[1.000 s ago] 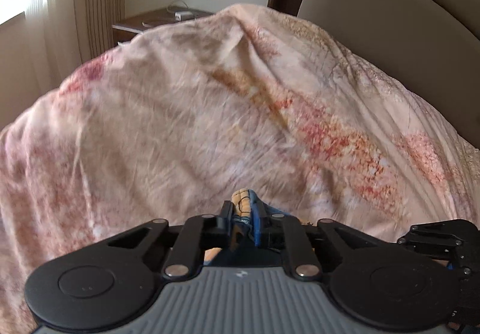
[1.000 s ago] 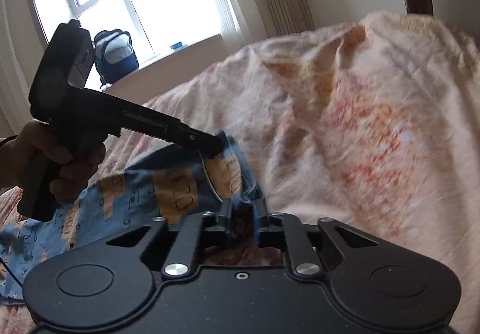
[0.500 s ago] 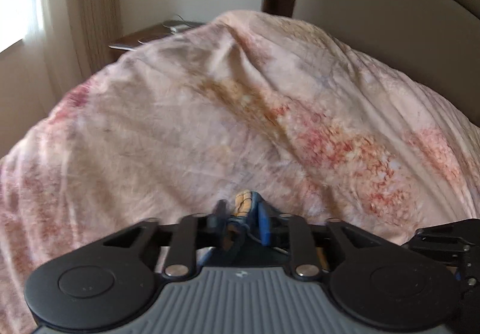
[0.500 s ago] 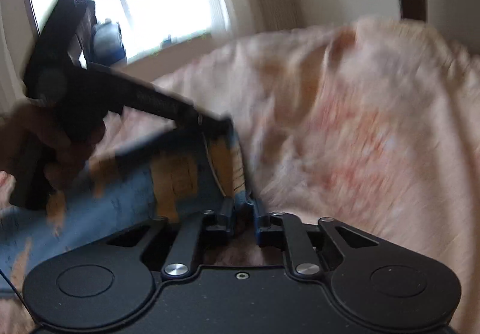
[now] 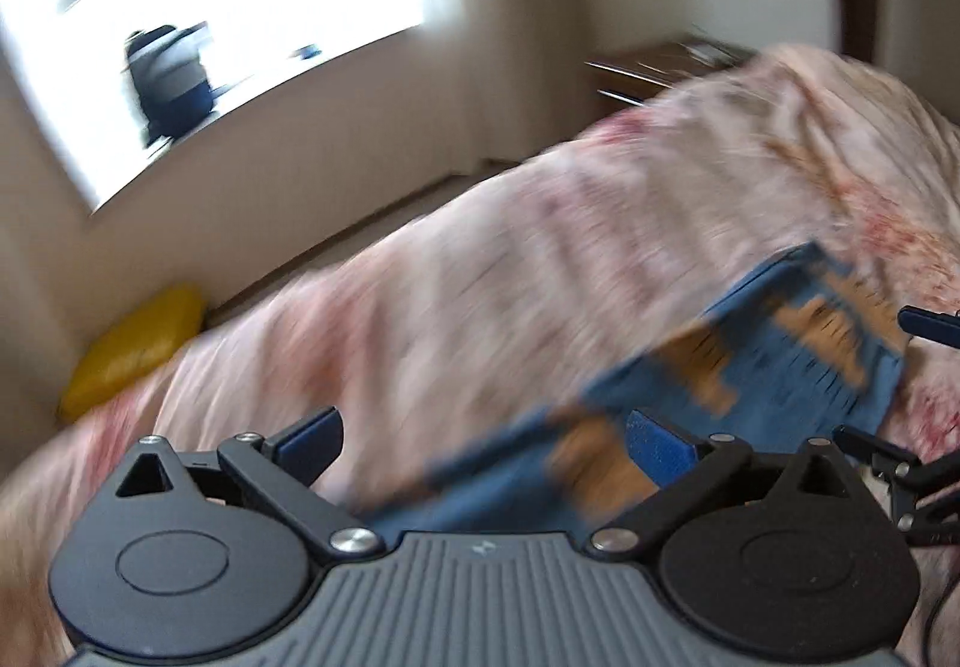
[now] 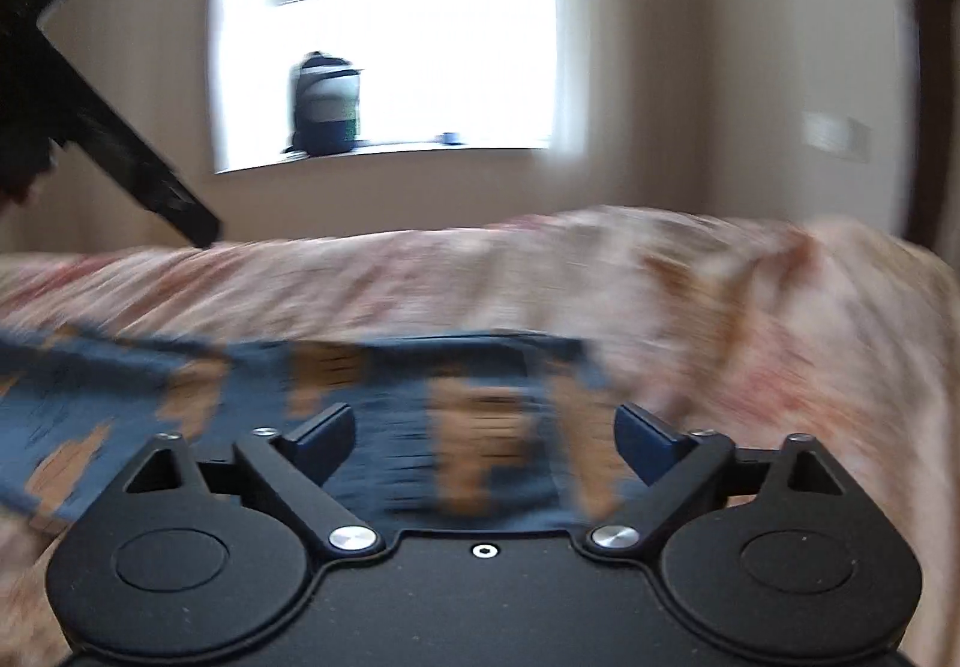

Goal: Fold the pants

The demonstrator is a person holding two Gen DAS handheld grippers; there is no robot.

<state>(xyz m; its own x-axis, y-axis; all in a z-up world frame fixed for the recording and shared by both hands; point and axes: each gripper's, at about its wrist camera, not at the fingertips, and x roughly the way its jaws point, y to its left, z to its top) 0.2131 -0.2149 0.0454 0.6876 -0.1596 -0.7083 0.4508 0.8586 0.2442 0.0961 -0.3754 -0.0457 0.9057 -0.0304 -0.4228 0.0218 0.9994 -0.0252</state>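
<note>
The blue pants with orange patches (image 5: pixel 780 367) lie flat on the pink floral bedspread (image 5: pixel 510 277). My left gripper (image 5: pixel 480 439) is open and empty, with the pants just ahead and to its right. My right gripper (image 6: pixel 483 436) is open and empty, low over the pants (image 6: pixel 420 415), which spread out to the left. The right gripper's tip shows at the right edge of the left wrist view (image 5: pixel 930 328). The left gripper's body (image 6: pixel 108 139) hangs at the upper left of the right wrist view. Both views are blurred by motion.
A window (image 6: pixel 390 19) with a backpack (image 6: pixel 324 106) on its sill faces the bed. A yellow cushion (image 5: pixel 132 349) lies beside the bed on the left. A nightstand (image 5: pixel 660 67) stands at the far corner.
Both grippers have let go of the pants and opened wide. The pants now lie flat on the bed. Both cameras have swung left toward the window.
</note>
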